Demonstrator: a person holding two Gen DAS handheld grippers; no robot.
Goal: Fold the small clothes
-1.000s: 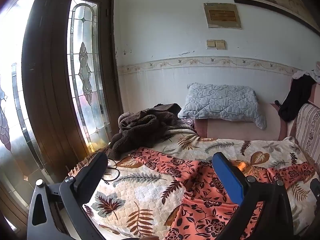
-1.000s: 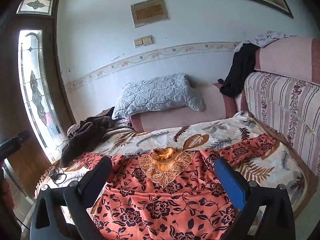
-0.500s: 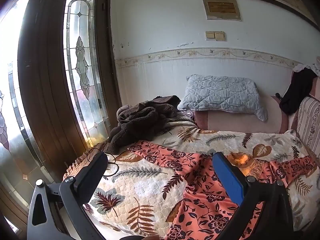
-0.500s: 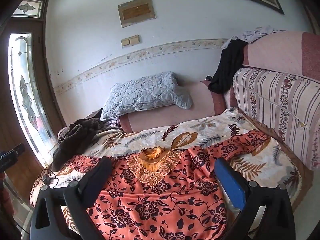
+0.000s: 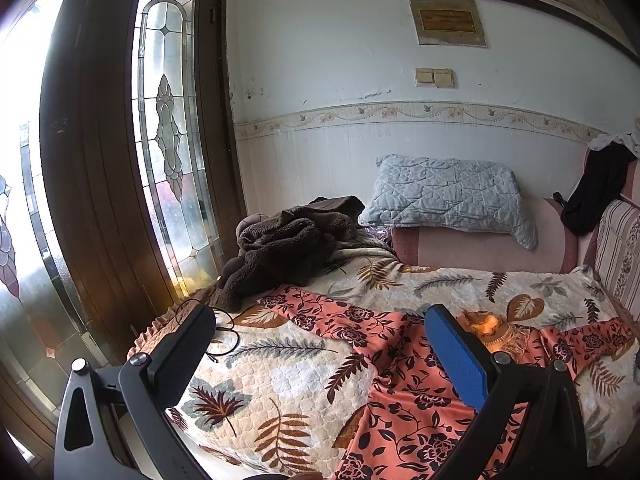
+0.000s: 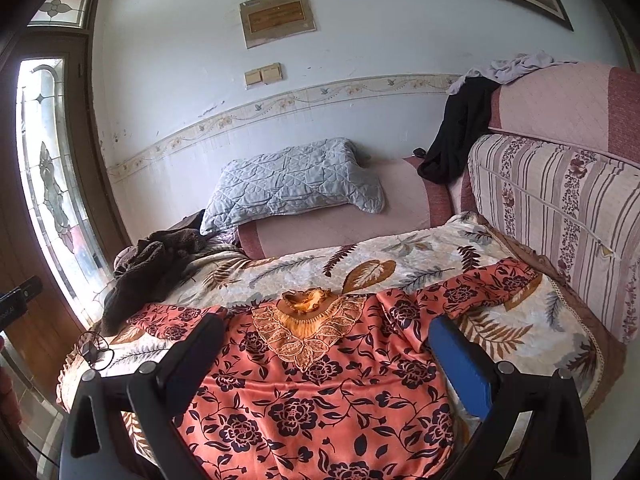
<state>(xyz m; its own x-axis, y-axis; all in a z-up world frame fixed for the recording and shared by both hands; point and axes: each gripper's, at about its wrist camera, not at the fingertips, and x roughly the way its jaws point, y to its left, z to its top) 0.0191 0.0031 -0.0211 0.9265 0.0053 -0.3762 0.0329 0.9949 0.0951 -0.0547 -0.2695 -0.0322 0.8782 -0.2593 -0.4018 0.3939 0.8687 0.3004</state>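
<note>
The orange floral dress [image 6: 320, 392] lies spread flat, face up, on the leaf-print blanket [image 6: 400, 256], its embroidered collar [image 6: 306, 304] at twelve o'clock from my right gripper [image 6: 324, 364] and one sleeve [image 6: 480, 284] stretching toward two o'clock. Both my pairs of jaws stand wide apart and hold nothing; my left gripper [image 5: 320, 356] hangs over the blanket with the other sleeve [image 5: 320, 312] just ahead.

The cloth looks thin and slippery, so I judge a pinch could catch the blanket beneath, or drag the whole dress askew. A black cable [image 5: 224, 328] at eleven o'clock of my left could snag.

The wall plaque [image 6: 278, 16] bears writing too small to read. A grey pillow [image 6: 296, 184] and a brown fleece [image 6: 148, 268] lie well apart.
</note>
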